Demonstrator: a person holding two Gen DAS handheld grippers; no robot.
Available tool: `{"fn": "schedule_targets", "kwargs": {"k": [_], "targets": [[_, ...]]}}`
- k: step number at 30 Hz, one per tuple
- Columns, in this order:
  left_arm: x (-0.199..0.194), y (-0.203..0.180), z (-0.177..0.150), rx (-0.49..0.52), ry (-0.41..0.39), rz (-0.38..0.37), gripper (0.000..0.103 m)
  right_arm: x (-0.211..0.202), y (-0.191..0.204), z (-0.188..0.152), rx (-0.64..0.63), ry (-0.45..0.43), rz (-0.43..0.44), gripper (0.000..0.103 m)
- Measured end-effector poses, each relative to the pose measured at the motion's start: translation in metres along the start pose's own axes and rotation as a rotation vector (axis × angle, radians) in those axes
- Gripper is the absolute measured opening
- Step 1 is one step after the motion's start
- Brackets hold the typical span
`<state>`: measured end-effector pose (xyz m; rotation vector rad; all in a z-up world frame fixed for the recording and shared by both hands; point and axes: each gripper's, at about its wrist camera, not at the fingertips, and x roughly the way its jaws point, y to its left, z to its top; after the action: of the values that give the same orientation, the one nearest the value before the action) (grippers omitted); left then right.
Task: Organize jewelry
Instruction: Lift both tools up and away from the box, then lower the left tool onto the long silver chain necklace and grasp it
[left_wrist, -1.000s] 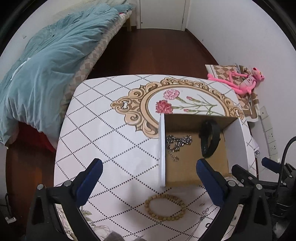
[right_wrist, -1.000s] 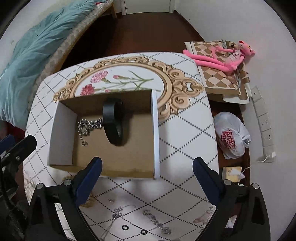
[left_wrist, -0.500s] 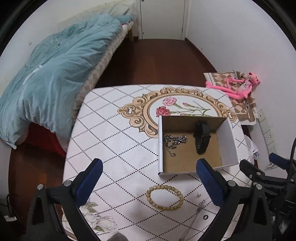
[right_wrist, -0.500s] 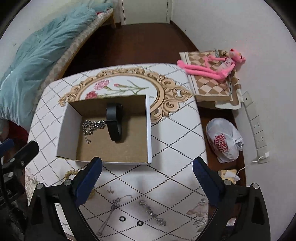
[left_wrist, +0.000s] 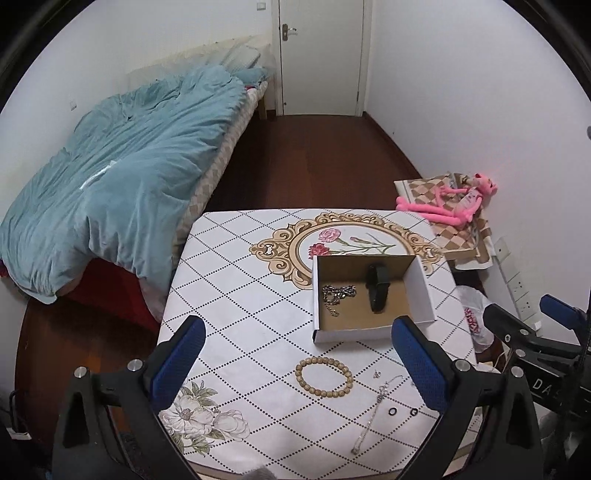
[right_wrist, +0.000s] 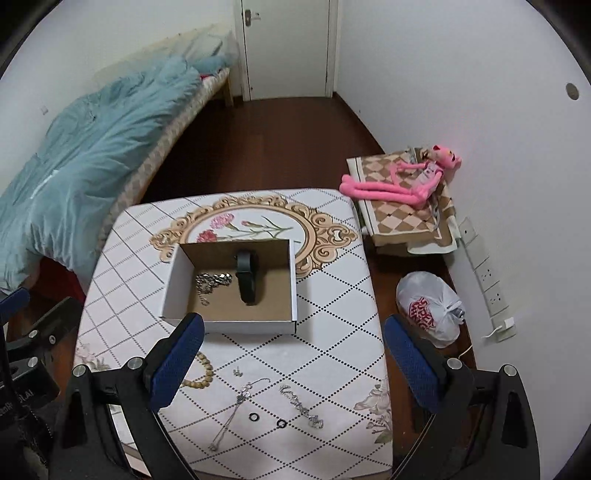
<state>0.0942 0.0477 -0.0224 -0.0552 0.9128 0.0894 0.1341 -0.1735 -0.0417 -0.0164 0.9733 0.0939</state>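
Both hand-held grippers, left (left_wrist: 299, 363) and right (right_wrist: 293, 360), are hanging wide apart, empty, above the desk (left_wrist: 236, 295). A box (left_wrist: 419, 286) is holding a chain (left_wrist: 338, 293) and band (left_wrist: 376, 291); a bead bracelet (left_wrist: 324, 377) is lying just before it.

Above the counter (left_wrist: 236, 295) the left tool (left_wrist: 299, 360) hangs with jaws wide and empty — a beaded bracelet (left_wrist: 324, 376) lies between them, just before the open cardboard box (left_wrist: 419, 291) holding a black band (left_wrist: 376, 290) and silver chain (left_wrist: 338, 293).
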Motion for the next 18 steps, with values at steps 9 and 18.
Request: {"fn": "schedule_targets", "kwargs": {"k": [9,18], "targets": [[0.009,0.011,-0.034,-0.023,0.039,0.042,0.103,0.0,-0.009,-0.031,0.041,0.043,0.021,0.099],[0.075,-0.01,-0.124,0.06,0.261,0.01,0.102,0.084,-0.04,-0.115,0.115,0.3,0.027,0.08]]}}
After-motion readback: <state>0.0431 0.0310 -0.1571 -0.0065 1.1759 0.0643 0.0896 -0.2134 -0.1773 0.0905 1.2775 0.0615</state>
